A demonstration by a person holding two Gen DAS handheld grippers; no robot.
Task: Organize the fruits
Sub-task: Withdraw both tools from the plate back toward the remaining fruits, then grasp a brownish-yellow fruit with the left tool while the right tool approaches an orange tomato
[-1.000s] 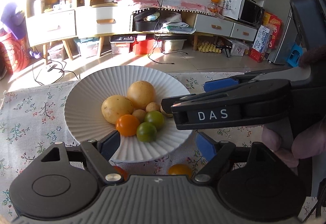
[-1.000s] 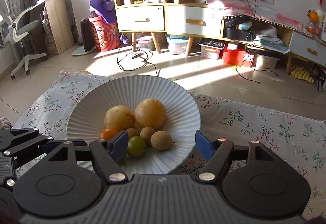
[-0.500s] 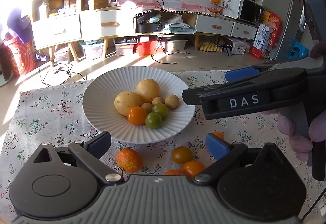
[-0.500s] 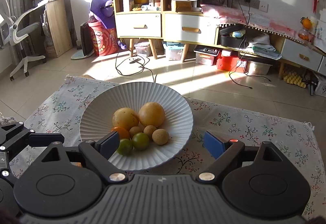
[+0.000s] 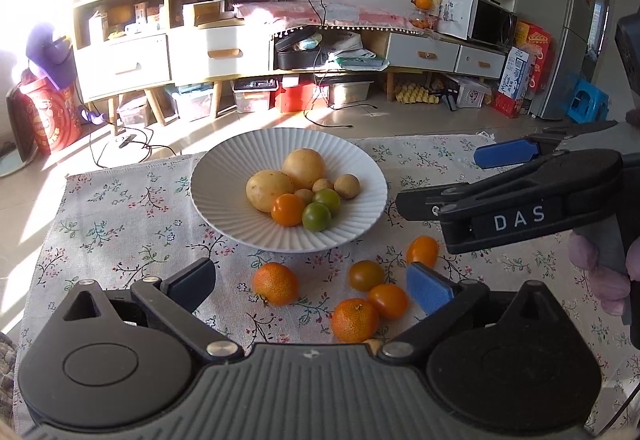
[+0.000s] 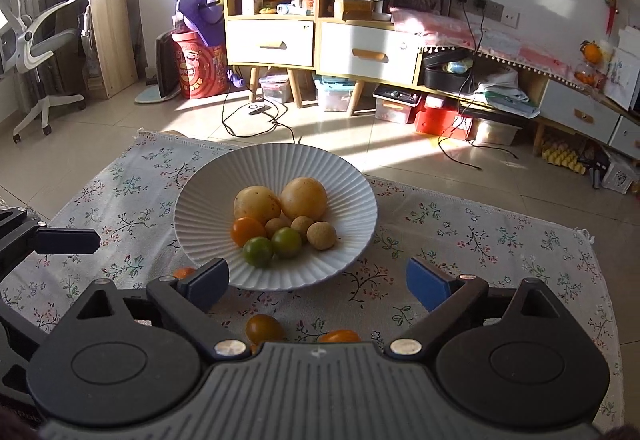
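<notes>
Your right hand-held gripper [image 6: 316,282] hides part of what lies under it: in the right wrist view one dark tomato [image 6: 264,328] shows almost whole, while an orange fruit [image 6: 339,336] beside it is cut off by the gripper's ribbed body, and another orange one [image 6: 183,273] peeks out behind the left pad. The left wrist view shows these loose fruits better. Five lie on the cloth between the plate and your left hand-held gripper [image 5: 312,282]: two dimpled mandarins [image 5: 275,283], two smooth orange tomatoes [image 5: 387,301] and a brownish tomato [image 5: 365,275]. A pale sliver at the gripper's body is too cut off to name.

Both grippers stand wide apart with nothing between the pads. The right one's jaws have just been opening, and the left one's are at full spread. In the left view the right gripper, marked DAS, crosses the frame from the right, with gloved fingers [image 5: 600,272] on its handle.

The white plate [image 5: 224,168] is round, shallow and finely ribbed. It holds two large, dull yellow round fruits [image 5: 269,189], three small tan balls [image 5: 346,186], two glossy green tomatoes [image 5: 316,217] and one orange tomato [image 5: 287,209], all clustered and touching. The counter wears a woven floral tablecloth [image 5: 112,224].
</notes>
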